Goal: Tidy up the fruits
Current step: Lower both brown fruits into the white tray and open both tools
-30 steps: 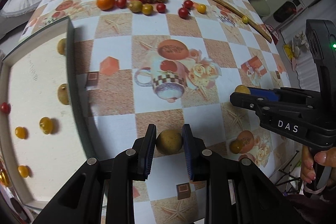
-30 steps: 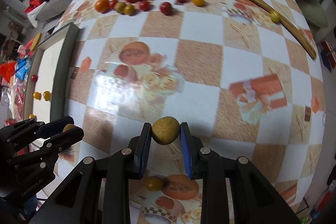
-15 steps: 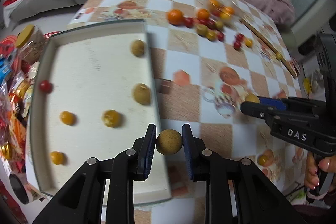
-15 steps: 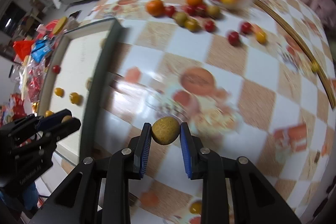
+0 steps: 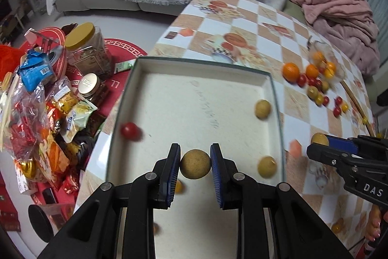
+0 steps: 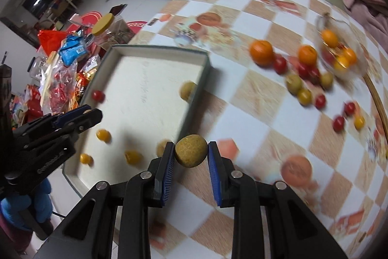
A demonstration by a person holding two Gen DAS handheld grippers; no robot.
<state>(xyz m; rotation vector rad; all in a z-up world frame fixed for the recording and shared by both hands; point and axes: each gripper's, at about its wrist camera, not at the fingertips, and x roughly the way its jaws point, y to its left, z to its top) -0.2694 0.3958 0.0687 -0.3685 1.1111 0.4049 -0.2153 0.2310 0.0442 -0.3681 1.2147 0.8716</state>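
Claws (image 5: 195,163) tight on tan fruits (image 5: 195,164)

tablecloth (image 6: 254,113): glossy plastic | tray (image 5: 194,98): matt | fingers (image 5: 173,171): ribbed blue

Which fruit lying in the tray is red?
The small red cherry tomato near the white tray's left wall; every other fruit lying there is tan or yellow.

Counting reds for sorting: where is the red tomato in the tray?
In the left wrist view, the red tomato lies alone by the tray's left wall.
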